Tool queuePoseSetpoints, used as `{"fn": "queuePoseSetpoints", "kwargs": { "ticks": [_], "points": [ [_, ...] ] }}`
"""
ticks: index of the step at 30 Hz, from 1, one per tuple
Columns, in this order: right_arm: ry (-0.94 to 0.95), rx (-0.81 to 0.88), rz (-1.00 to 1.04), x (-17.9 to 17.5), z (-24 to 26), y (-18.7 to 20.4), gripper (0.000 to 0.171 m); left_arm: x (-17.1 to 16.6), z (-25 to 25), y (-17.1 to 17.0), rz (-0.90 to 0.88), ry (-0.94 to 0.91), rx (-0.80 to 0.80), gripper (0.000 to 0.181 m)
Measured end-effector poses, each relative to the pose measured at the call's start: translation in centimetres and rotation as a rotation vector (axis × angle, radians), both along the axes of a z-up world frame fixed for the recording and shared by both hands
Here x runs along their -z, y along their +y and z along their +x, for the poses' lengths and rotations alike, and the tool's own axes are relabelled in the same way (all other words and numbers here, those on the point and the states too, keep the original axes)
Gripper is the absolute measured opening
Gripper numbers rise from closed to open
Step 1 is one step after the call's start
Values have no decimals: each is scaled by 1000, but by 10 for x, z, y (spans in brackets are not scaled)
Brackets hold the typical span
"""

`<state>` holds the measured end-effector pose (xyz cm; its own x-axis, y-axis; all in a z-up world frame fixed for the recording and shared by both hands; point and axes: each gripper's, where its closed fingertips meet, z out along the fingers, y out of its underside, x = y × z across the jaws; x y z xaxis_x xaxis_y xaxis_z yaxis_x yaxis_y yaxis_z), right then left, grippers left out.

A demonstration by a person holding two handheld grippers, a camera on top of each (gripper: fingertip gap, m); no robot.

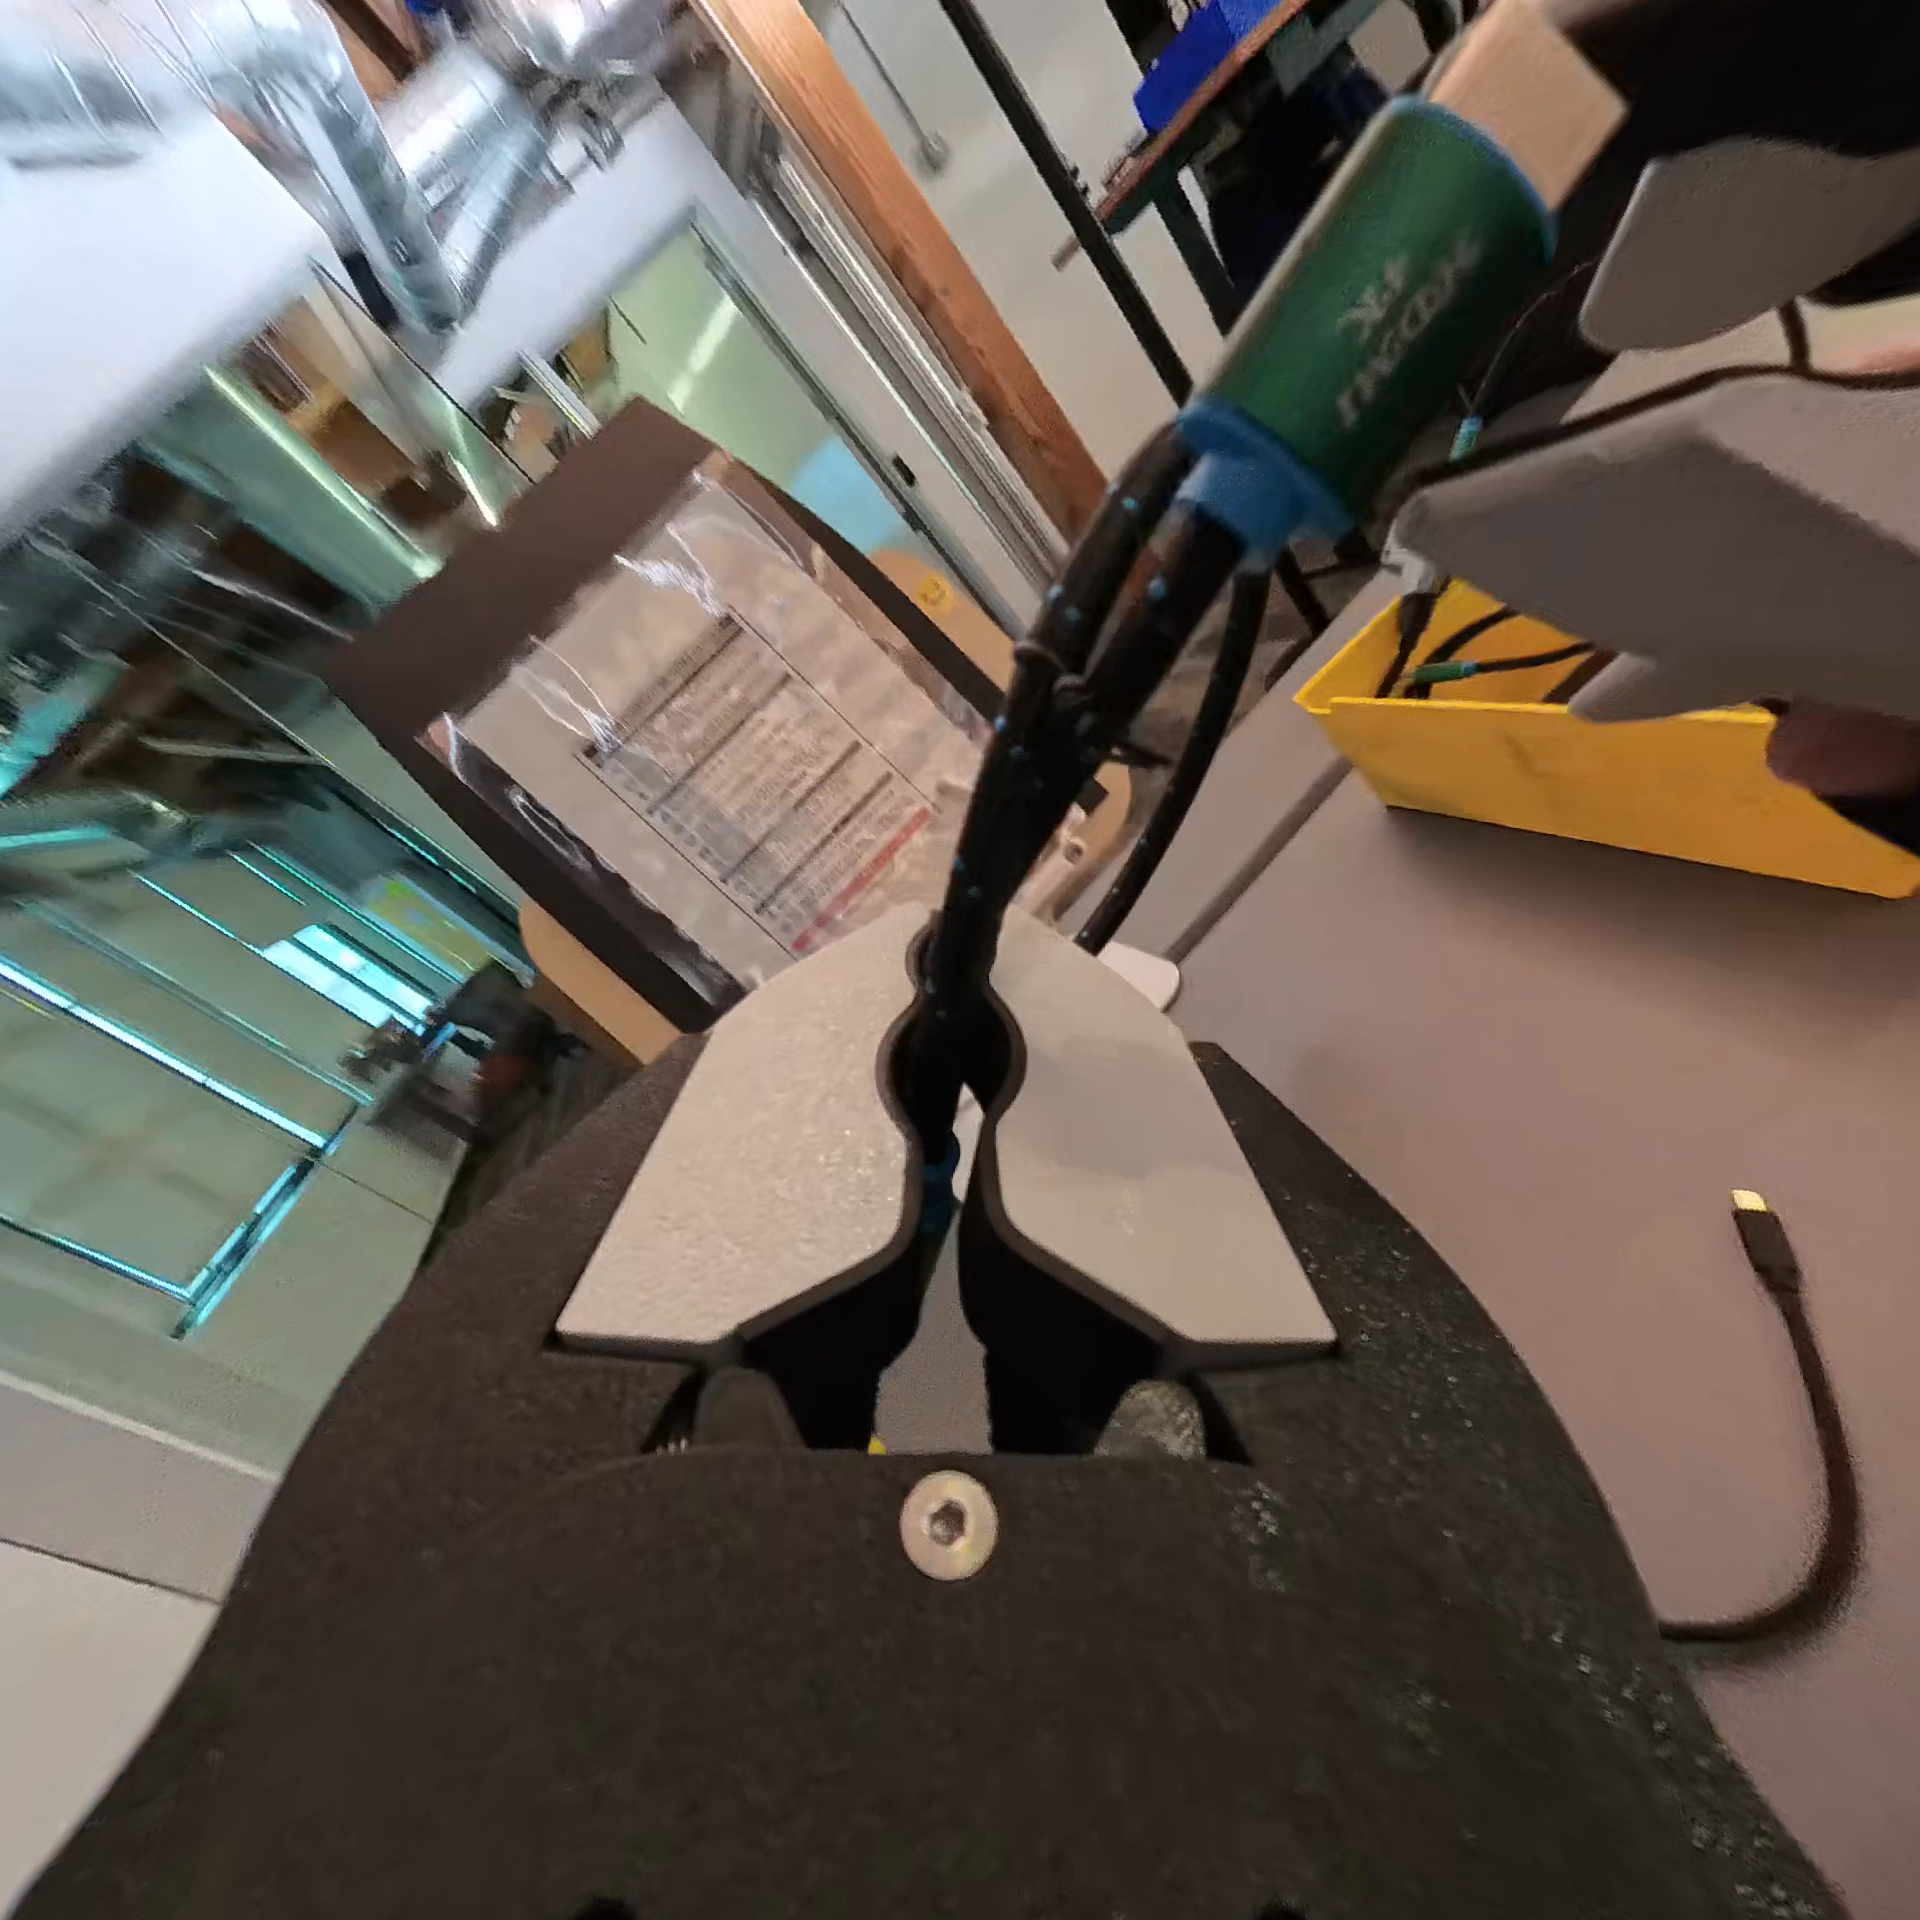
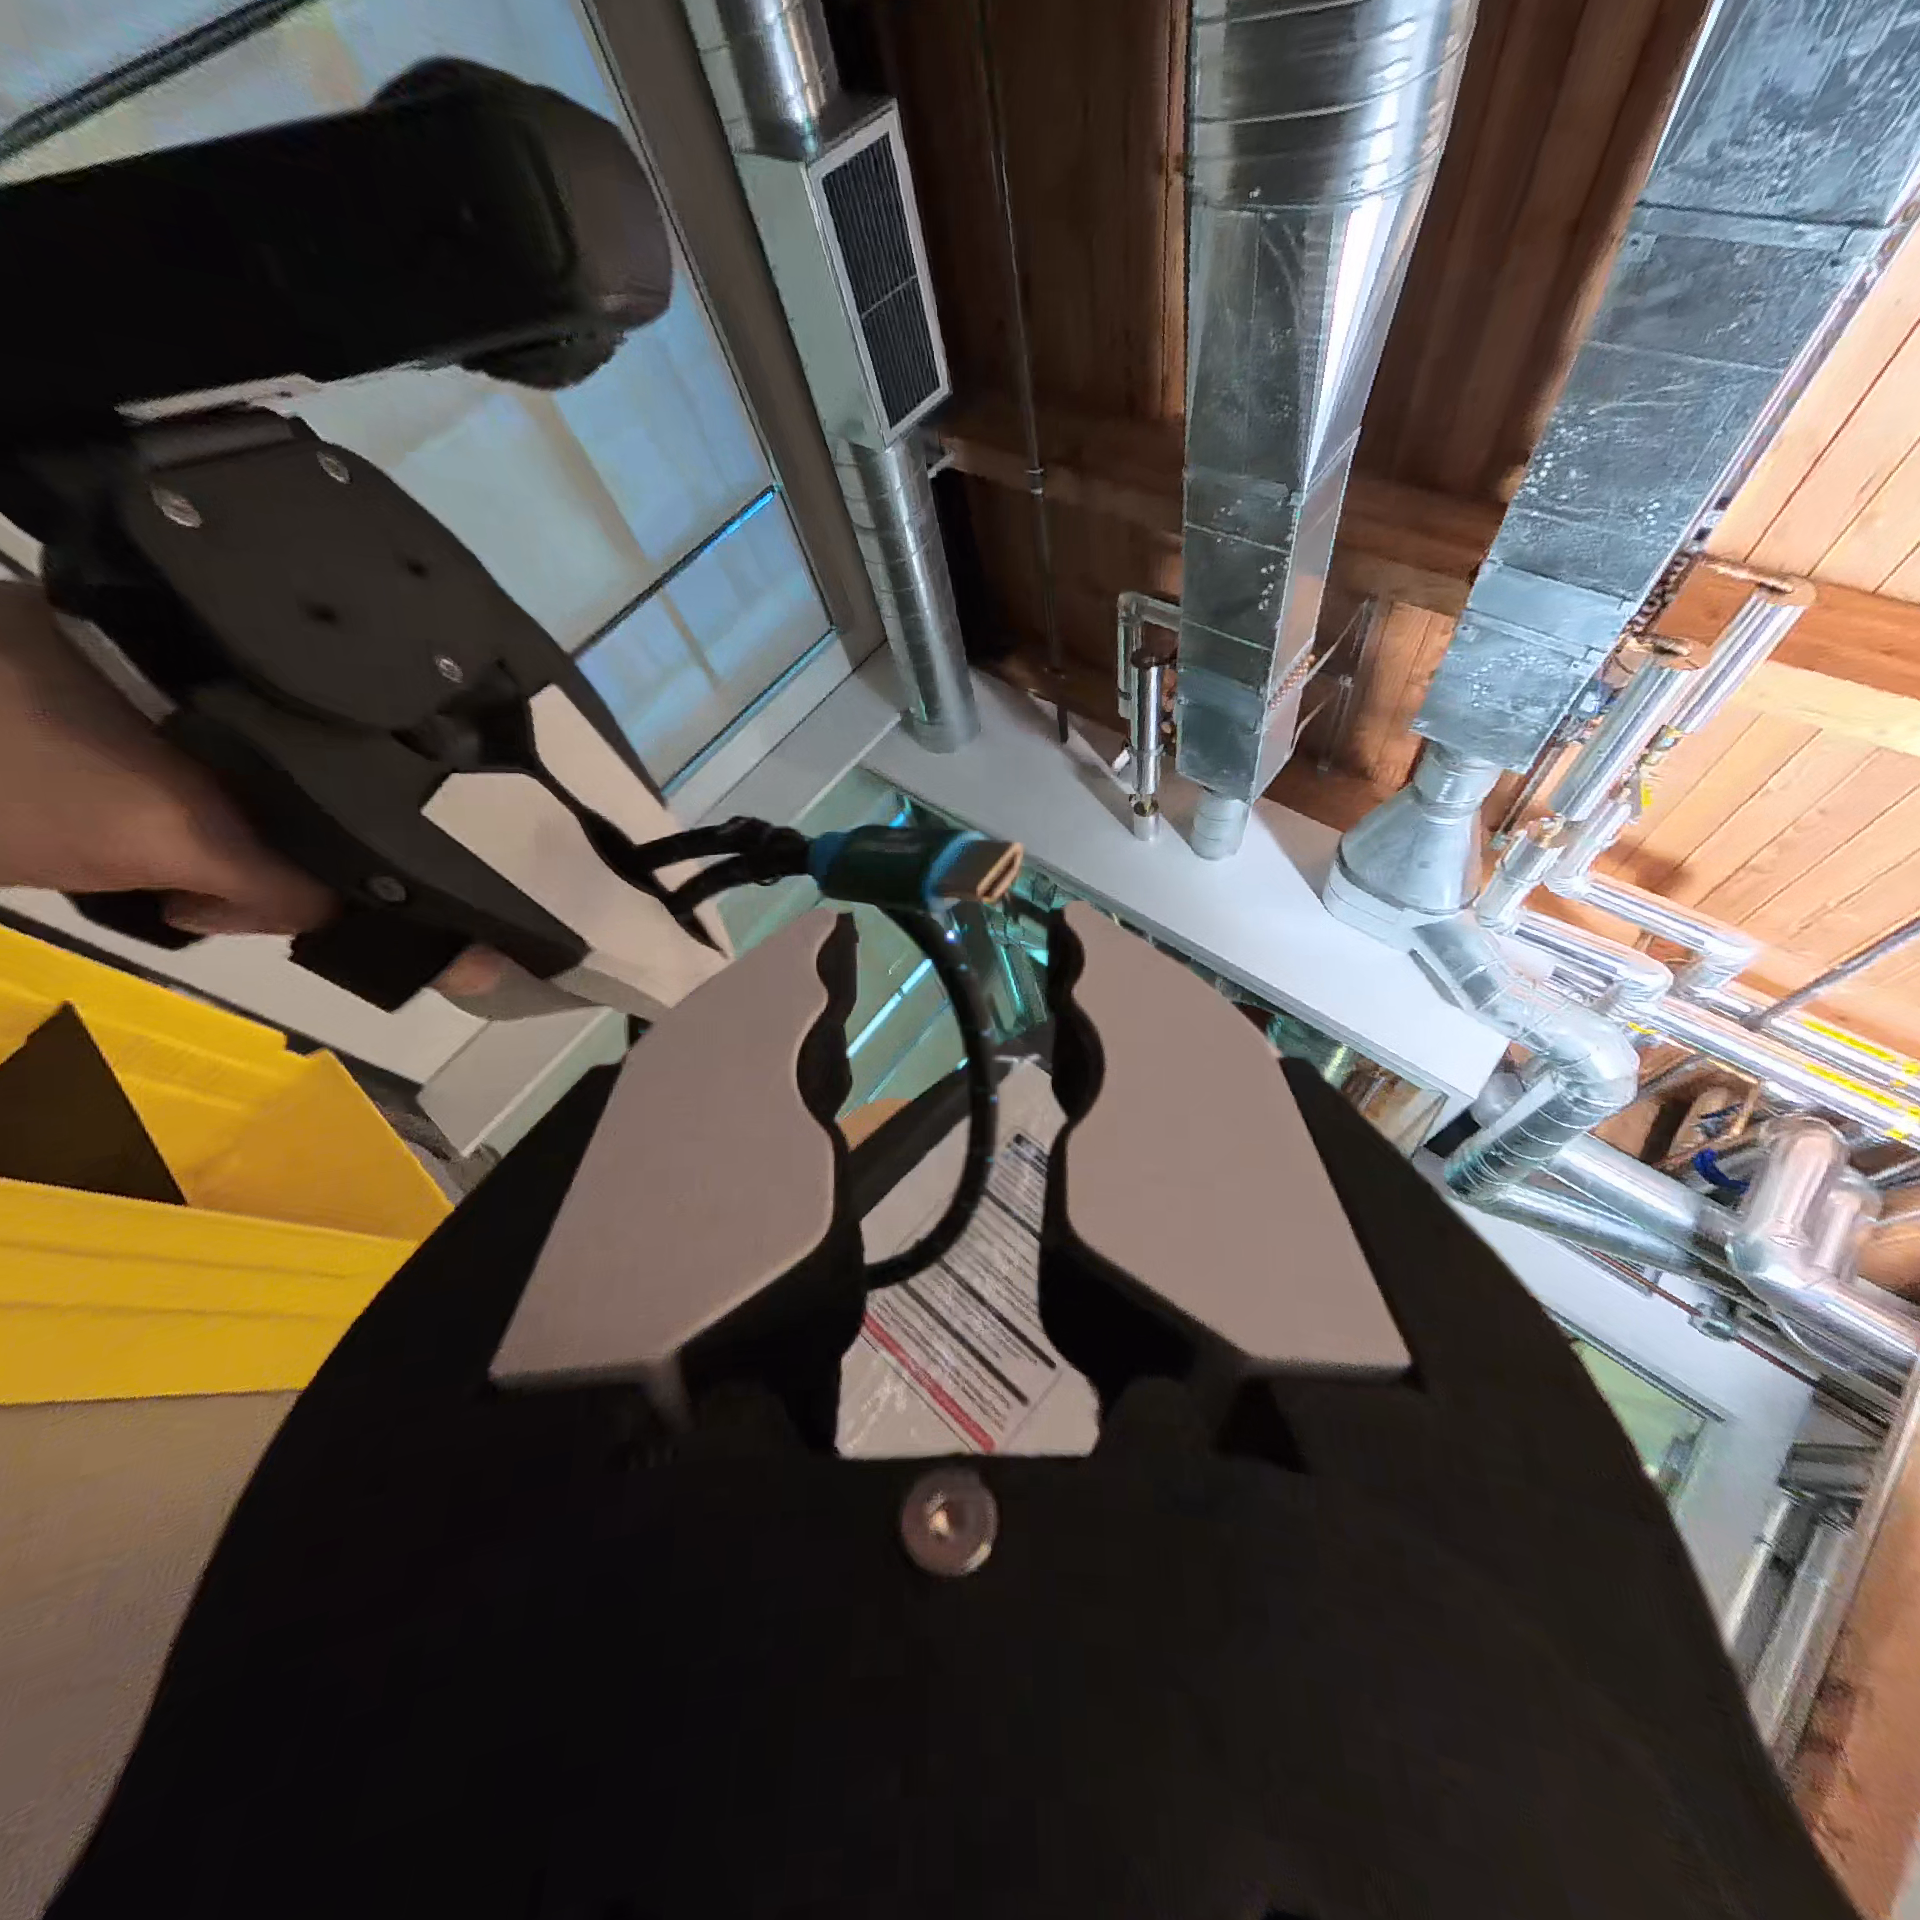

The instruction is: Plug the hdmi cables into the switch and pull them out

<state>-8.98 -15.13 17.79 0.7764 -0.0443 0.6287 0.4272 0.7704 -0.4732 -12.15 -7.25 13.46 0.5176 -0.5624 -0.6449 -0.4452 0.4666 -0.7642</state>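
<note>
Overhead ducts; cable within left claw.

Workshop or industrial lab space. Exposed silver sheet-metal ventilation ducts run under warm brown timber-plank ceiling; bundle of shiny insulated pipes alongside. Louvred metal vent box beside large glass window wall. Grey flat work table carries yellow plastic parts bin with cables inside. Plastic-sleeved printed sheet on dark board leans nearby. Blue storage bin on metal-framed shelf behind.
</note>
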Motion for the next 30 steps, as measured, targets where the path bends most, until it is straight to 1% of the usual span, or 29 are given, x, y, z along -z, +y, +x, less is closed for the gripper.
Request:
{"fn": "queuePoseSetpoints", "kwargs": {
  "ticks": [2,4,6,7,9,12,16,19,20,24,25,27,30],
  "points": [
    [-26,36,6,-2,3,2,42,6,-2,4,-45,26,-16,1],
    [-98,48,22,0,-3,-1,47,17,-1,9,-112,61,-15,1],
    [-225,54,1,11,-18,0,42,32,3,12,-191,111,-4,1],
    [-292,68,-40,20,-25,6,35,40,4,14,-225,138,1,1],
    [-393,123,-124,38,-31,22,35,54,7,16,-265,193,-2,1],
    [-470,240,-184,54,-24,44,33,67,7,21,-281,258,-39,1],
    [-491,301,-218,60,-19,54,27,76,7,24,-306,293,-54,1],
    [-567,378,-210,65,-20,57,25,85,9,24,-326,328,-60,1],
    [-590,389,-221,68,-20,58,21,87,10,25,-326,335,-60,1],
    [-614,366,-295,79,-20,63,16,89,12,23,-328,345,-53,0],
    [-617,370,-295,79,-20,63,16,89,12,22,-325,348,-53,0],
    [-618,368,-296,79,-20,62,8,88,13,21,-319,342,-47,0],
    [-580,361,-315,76,-18,63,5,86,13,20,-315,337,-41,0]
  ]
}}
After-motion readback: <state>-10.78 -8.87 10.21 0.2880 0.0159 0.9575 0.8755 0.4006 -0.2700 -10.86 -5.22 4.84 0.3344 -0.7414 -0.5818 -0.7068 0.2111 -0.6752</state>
